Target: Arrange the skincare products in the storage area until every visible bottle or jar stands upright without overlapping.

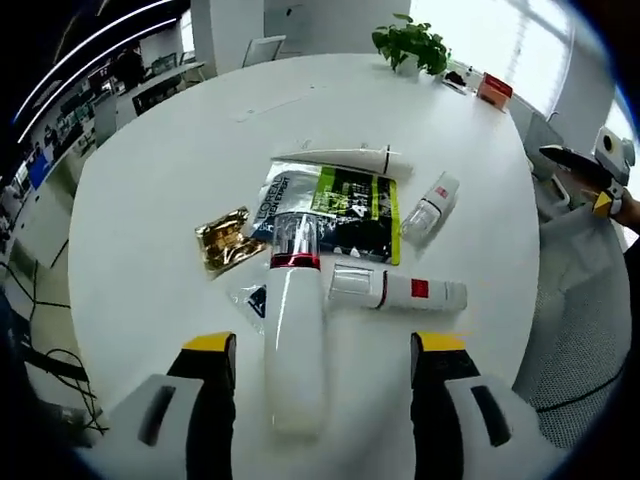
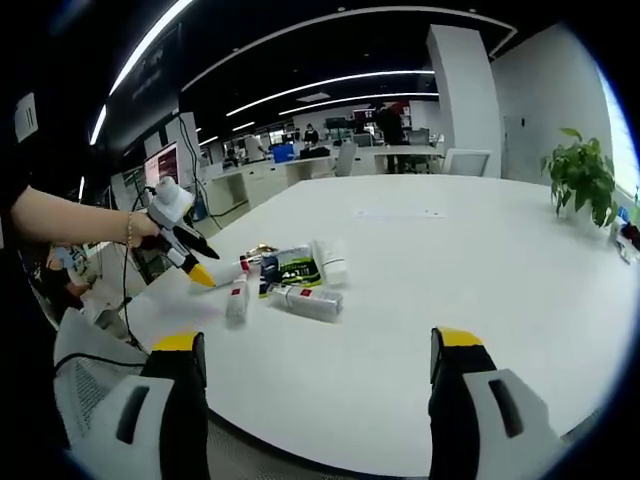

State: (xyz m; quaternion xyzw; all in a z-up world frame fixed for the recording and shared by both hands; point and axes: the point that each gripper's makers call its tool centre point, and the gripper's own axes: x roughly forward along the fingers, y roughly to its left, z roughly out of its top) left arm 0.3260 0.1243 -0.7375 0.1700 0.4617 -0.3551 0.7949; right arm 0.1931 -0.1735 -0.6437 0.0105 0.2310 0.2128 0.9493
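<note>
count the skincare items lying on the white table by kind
white bottles and tubes lying flat: 4
printed dark and green sachet: 1
gold foil sachet: 1
small clear sachet: 1
total: 7

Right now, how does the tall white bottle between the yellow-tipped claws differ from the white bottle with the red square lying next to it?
The tall white bottle has a red band and a clear cap; the bottle with the red square has a red label and a whitish translucent cap. The tall bottle looks larger and points away from the left gripper; the other lies crosswise. Both lie flat on the white table, not upright.
</note>
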